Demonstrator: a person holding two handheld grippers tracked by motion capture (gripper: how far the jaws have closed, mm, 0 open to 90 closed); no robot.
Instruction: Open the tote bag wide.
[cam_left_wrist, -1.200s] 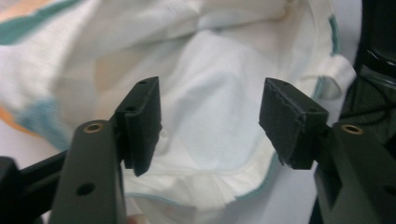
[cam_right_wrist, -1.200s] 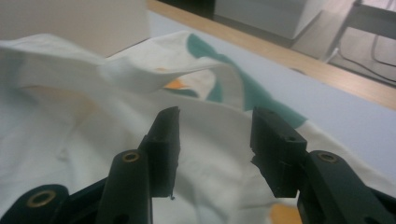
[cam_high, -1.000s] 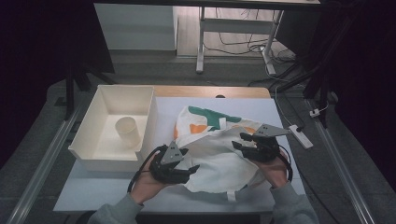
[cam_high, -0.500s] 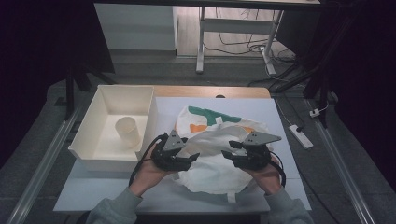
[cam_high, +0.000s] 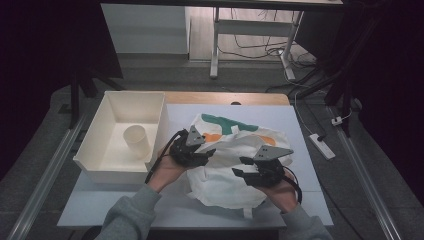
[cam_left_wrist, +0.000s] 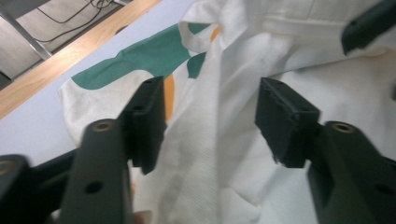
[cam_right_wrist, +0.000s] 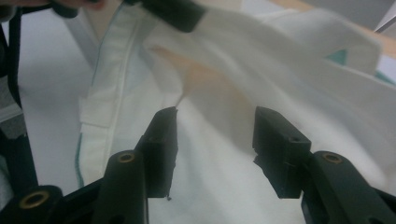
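white bin (cam_high: 95, 159) left | paper cup (cam_high: 136, 140) inside (upright) | power strip (cam_high: 321, 146) on floor, right

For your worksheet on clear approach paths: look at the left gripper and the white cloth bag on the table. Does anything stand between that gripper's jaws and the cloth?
Nothing visible does. The left gripper hangs right over the white cloth bag, jaws apart, with bare cloth showing between them; they have just been closing.
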